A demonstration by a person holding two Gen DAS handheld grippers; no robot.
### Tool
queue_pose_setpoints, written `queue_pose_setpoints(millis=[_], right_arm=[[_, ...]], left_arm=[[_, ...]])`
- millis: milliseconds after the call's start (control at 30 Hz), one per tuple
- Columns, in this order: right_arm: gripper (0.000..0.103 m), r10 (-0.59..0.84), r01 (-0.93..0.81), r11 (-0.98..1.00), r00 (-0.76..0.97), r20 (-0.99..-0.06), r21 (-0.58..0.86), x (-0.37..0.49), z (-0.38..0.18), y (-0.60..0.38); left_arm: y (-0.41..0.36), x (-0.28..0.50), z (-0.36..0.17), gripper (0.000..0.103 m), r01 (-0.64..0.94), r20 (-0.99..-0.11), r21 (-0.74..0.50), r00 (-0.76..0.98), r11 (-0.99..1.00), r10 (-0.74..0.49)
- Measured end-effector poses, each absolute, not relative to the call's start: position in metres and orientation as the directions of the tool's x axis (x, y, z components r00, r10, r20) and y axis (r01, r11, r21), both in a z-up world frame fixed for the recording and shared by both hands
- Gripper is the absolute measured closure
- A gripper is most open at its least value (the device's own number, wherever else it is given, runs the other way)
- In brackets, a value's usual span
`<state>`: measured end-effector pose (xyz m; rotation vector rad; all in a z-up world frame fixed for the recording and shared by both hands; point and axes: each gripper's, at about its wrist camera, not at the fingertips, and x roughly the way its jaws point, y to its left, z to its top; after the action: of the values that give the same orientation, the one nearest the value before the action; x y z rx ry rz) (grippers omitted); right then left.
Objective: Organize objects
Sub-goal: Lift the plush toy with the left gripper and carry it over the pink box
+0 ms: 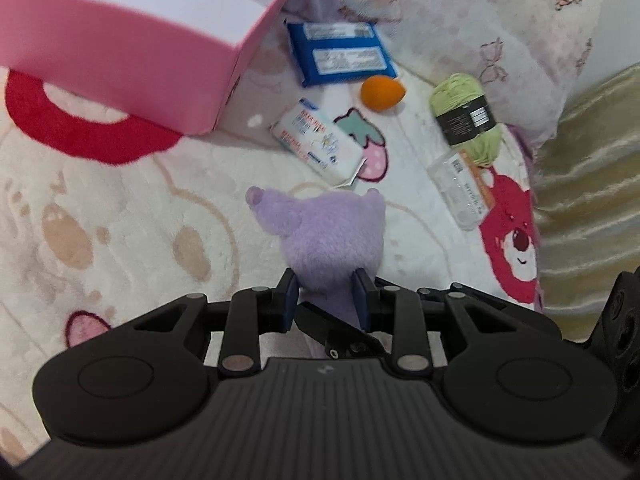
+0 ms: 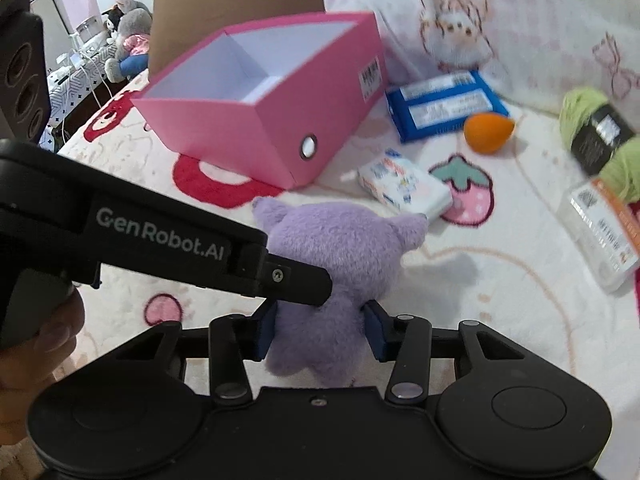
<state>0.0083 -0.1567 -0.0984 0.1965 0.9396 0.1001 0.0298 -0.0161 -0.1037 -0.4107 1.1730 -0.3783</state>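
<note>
The purple plush toy (image 1: 332,236) lies on the cream cartoon-print blanket (image 1: 120,240) with its long axis running away from both cameras, its eared head pointing toward twelve o'clock and its lower body nearest the fingers. The left gripper (image 1: 327,300) is clenched on the toy's lower body, the blue pads pressed into the fur on both sides. The right gripper (image 2: 322,330) also straddles the toy's lower body; its pads touch the fur on each side, so it grasps the toy more loosely. In the right wrist view the left gripper's arm crosses from nine o'clock, with "GenRobot.AI" printed in white on its side, and a hand (image 2: 36,344) holds its grip. The open pink box (image 2: 264,104) stands at about eleven o'clock of the toy, with a barcode label on its end wall. At one o'clock lie a white tissue pack (image 2: 404,188), a blue packet (image 2: 444,106) with white labels too blurred to read, and an orange sponge (image 2: 488,132). At two o'clock lie a green yarn ball (image 2: 600,136) with a black band and a clear box (image 2: 604,236).
</note>
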Motion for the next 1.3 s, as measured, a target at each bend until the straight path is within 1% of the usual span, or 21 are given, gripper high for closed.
queue_pose_setpoints(millis=[167,400,633,833,1000,1067,1200,1300], right_arm=[[0.051,0.169,0.008,0.976,0.593,-0.787,0.216,0.01,-0.076,-0.15],[0.05,0.188,-0.012,0.974,0.605,-0.774,0.227,0.015,-0.041,-0.146],[0.049,0.197,-0.043,0.976,0.605,-0.772,0.216,0.025,-0.013,-0.135],[0.049,0.218,-0.091,0.975,0.596,-0.773,0.204,0.04,0.015,-0.129],[0.049,0.225,-0.147,0.974,0.591,-0.775,0.171,0.06,0.038,-0.119],[0.049,0.242,-0.17,0.97,0.587,-0.772,0.175,0.074,0.044,-0.118],[0.049,0.234,-0.196,0.97,0.601,-0.764,0.143,0.099,0.052,-0.112],[0.049,0.25,-0.175,0.968,0.592,-0.766,0.181,0.127,0.051,-0.115]], left_arm=[[-0.011,0.027,-0.076,0.075,0.099,-0.807,-0.472,0.352,0.876,-0.474],[0.002,0.023,-0.04,0.075,0.105,-0.779,-0.49,0.394,0.865,-0.488],[0.01,0.021,-0.008,0.075,0.12,-0.773,-0.457,0.437,0.882,-0.46],[0.026,0.026,0.013,0.074,0.13,-0.746,-0.485,0.454,0.865,-0.487],[0.043,0.043,0.033,0.074,0.117,-0.735,-0.51,0.456,0.852,-0.502],[0.05,0.055,0.04,0.071,0.107,-0.737,-0.515,0.451,0.85,-0.504],[0.06,0.083,0.047,0.071,0.107,-0.743,-0.501,0.455,0.859,-0.491],[0.069,0.11,0.044,0.071,0.098,-0.744,-0.499,0.461,0.861,-0.484]])
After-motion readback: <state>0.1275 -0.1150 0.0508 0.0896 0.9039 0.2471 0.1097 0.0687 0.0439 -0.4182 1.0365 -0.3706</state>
